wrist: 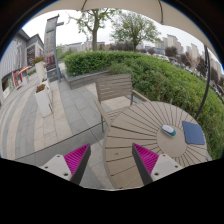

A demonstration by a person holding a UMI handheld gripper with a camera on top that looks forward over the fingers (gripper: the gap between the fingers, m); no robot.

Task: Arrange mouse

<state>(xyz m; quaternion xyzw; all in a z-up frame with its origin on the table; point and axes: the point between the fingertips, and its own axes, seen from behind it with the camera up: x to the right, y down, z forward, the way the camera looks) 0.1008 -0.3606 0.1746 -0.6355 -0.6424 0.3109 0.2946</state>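
A small teal-grey mouse (169,130) lies on a round slatted wooden table (140,135), beyond my right finger. A dark blue-grey mouse mat (193,133) lies just to the right of the mouse, near the table's far right rim. My gripper (112,158) is open and empty, held above the table's near left part. Its magenta pads (76,157) stand wide apart with only table slats between them.
A wooden chair (114,90) stands at the table's far side. A green hedge (165,75) curves behind it to the right. A paved terrace (40,115) with a white planter (43,98) lies to the left, with buildings and trees beyond.
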